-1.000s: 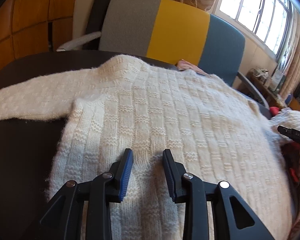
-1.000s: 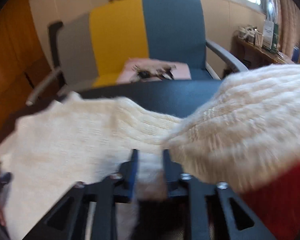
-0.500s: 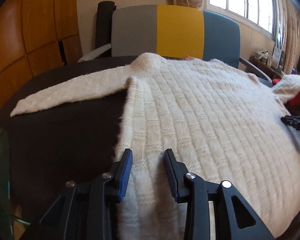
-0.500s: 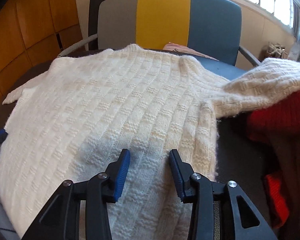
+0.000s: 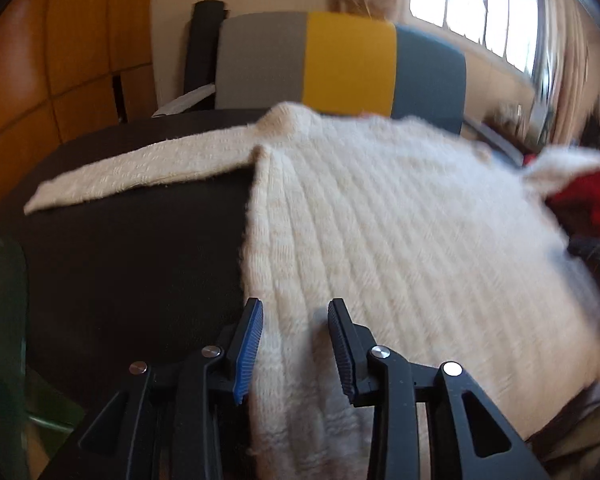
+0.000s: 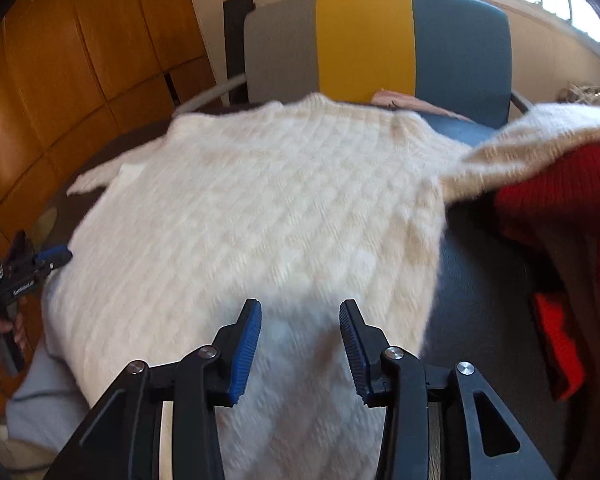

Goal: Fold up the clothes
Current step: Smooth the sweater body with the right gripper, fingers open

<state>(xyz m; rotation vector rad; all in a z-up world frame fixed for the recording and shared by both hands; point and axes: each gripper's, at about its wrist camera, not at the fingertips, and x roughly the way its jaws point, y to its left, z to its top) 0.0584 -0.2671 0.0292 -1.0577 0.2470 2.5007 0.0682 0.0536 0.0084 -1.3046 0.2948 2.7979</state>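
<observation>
A cream knitted sweater lies spread flat on a dark table; it also shows in the right wrist view. Its left sleeve stretches out to the left. Its right sleeve lies over a red garment. My left gripper is open and empty over the sweater's lower left edge. My right gripper is open and empty over the hem, right of the middle. The left gripper also shows at the left edge of the right wrist view.
A grey, yellow and blue chair stands behind the table, with a pink cloth on its seat. Red and orange clothes are piled at the table's right. Wooden panelling is at the left, a window at the right.
Both grippers have drawn back toward the sweater's near hem. The left one has shifted to the sweater's left edge. The right gripper, shut on knit a second ago, is open.
</observation>
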